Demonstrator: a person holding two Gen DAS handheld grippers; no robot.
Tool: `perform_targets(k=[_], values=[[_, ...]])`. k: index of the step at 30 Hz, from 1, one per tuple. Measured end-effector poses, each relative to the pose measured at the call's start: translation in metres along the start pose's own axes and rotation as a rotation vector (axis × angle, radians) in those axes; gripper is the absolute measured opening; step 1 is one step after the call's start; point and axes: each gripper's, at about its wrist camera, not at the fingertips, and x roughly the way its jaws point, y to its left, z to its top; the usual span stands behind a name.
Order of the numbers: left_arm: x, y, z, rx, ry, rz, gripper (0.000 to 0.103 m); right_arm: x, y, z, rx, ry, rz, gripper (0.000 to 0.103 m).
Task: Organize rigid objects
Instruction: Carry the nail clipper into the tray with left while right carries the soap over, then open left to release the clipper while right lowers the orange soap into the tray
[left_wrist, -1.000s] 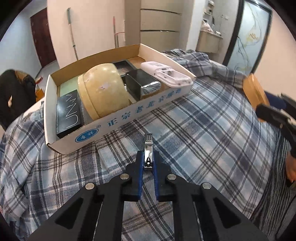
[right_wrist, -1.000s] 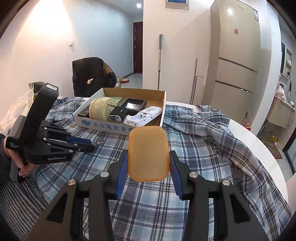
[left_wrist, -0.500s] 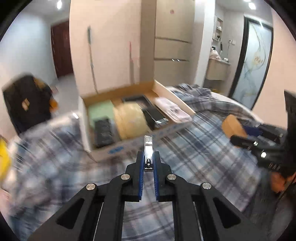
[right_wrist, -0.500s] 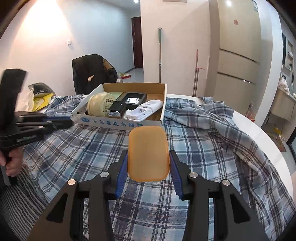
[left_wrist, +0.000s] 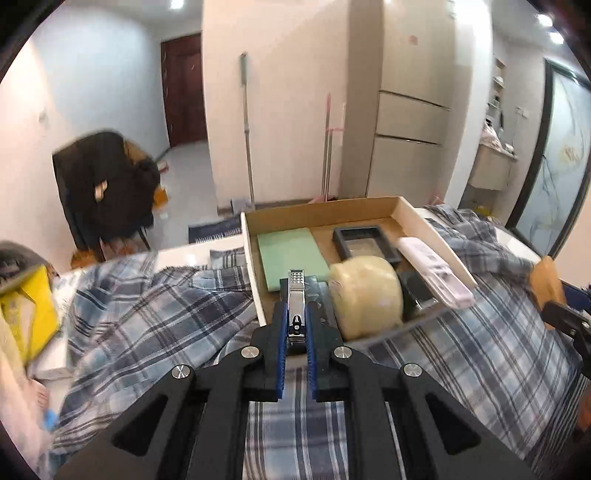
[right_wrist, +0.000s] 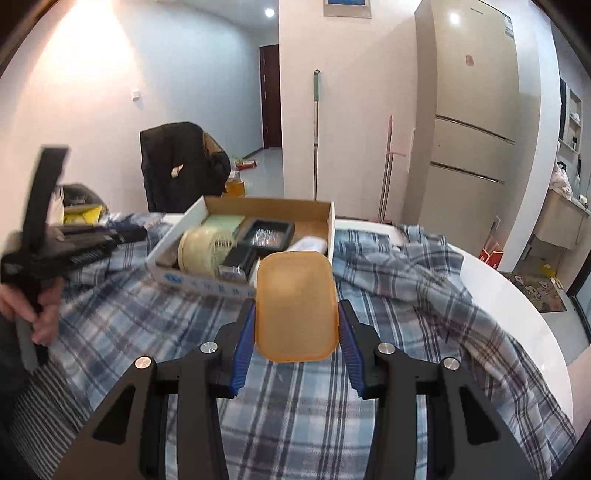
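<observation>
1. Left gripper (left_wrist: 295, 328), low centre of the left wrist frame, pinched shut on a small shiny steel nail clipper (left_wrist: 296, 306), tip pointing up toward the box.
2. Right gripper (right_wrist: 295, 332), centre of the right wrist frame, clamped on a flat, translucent orange plastic lid with rounded corners (right_wrist: 295, 306), held upright.
3. Shallow white-and-brown cardboard box (left_wrist: 436, 230) lay mid-frame on blue plaid cloth (left_wrist: 147, 317); already held a pale green flat card (left_wrist: 291, 254), a dark grey rectangular tray (left_wrist: 364, 242), a cream round drum-shaped case (left_wrist: 365, 295) and a white oblong plastic device (left_wrist: 434, 275).
4. Step in hand, as judged: carrying the clipper over the near left wall for a drop inside.
5. Best done by clearing the wall fully before lowering, and aiming at the free patch by the green card, left of the cream case.
6. Better lowered close to the floor before opening, since a small metal piece could bounce or slide under neighbours.
7. Orange lid best kept apart at the right until the left gripper is clear.
</observation>
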Motion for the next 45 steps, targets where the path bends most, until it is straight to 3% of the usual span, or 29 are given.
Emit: perform_targets(k=[9, 24, 29, 30, 31, 32, 34, 36, 39, 41, 43, 45], values=[[0.032, 0.013, 0.013, -0.062, 0.050, -0.007, 0.010, 0.024, -0.008, 0.044, 0.080, -0.028, 0.019, 0.042], [0.047, -0.004, 0.005, -0.073, 0.107, -0.087, 0.010, 0.046, -0.015, 0.040, 0.091, 0.027, 0.004, 0.042], [0.042, -0.004, 0.007, -0.070, 0.072, -0.082, 0.012, 0.049, -0.016, 0.046, 0.086, 0.031, 0.003, 0.042], [0.037, -0.004, 0.008, -0.067, 0.051, -0.074, 0.015, 0.050, -0.016, 0.047, 0.086, 0.032, 0.005, 0.042], [0.032, -0.003, 0.009, -0.068, 0.027, -0.071, 0.027, 0.050, -0.016, 0.049, 0.088, 0.032, 0.008, 0.042], [0.028, -0.002, 0.010, -0.072, 0.003, -0.072, 0.048, 0.050, -0.015, 0.051, 0.089, 0.032, 0.011, 0.042], [0.011, 0.002, 0.014, -0.087, -0.101, -0.056, 0.077, 0.049, -0.014, 0.055, 0.089, 0.027, 0.014, 0.042], [-0.005, 0.003, 0.021, -0.095, -0.195, -0.021, 0.080, 0.049, -0.012, 0.059, 0.089, 0.021, 0.019, 0.042], [-0.022, -0.006, 0.043, -0.057, -0.221, 0.003, 0.080, 0.053, -0.005, 0.069, 0.091, 0.024, 0.032, 0.042], [-0.037, -0.015, 0.052, -0.030, -0.290, 0.027, 0.081, 0.055, 0.000, 0.076, 0.097, 0.024, 0.048, 0.042], [-0.053, -0.023, 0.060, -0.015, -0.363, 0.078, 0.089, 0.057, 0.004, 0.083, 0.106, 0.017, 0.064, 0.042], [-0.062, -0.027, 0.061, -0.052, -0.385, 0.162, 0.092, 0.061, 0.007, 0.090, 0.119, 0.007, 0.070, 0.042]])
